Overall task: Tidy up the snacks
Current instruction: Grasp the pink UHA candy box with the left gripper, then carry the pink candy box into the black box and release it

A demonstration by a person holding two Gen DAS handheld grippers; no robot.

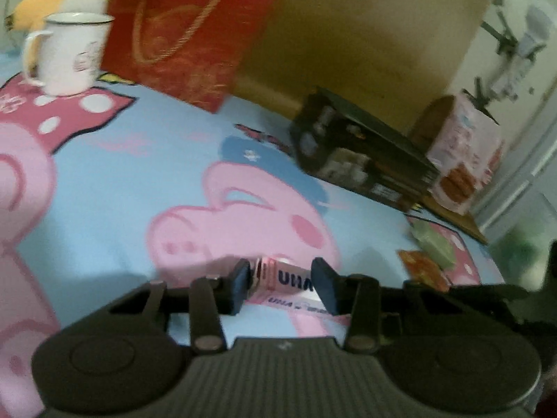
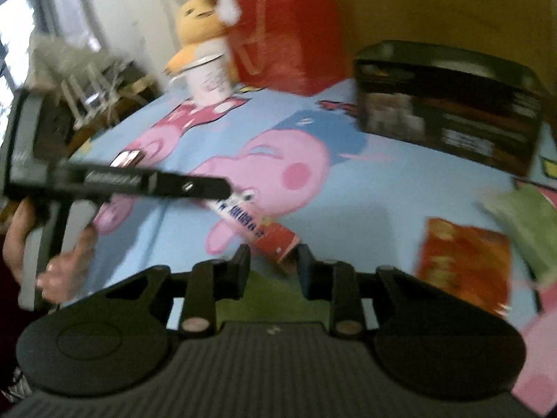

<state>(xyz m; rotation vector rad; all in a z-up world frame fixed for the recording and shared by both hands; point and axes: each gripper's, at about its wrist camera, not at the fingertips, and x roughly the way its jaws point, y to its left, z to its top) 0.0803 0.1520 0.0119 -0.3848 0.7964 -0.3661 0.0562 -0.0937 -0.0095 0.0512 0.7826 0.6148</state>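
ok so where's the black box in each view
Left wrist view: the black box sits upper right of centre, tilted, in front of the brown board, with a pink box on its right.
Right wrist view: the black box is at upper right, near the edge, in front of the same brown board.
Shared landmark: the red bag stands left of the black box in both views, beside the white mug.

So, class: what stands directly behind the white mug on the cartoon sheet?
Behind the white mug sits a yellow plush toy, beside the red gift bag. The mug covers the toy's lower part.
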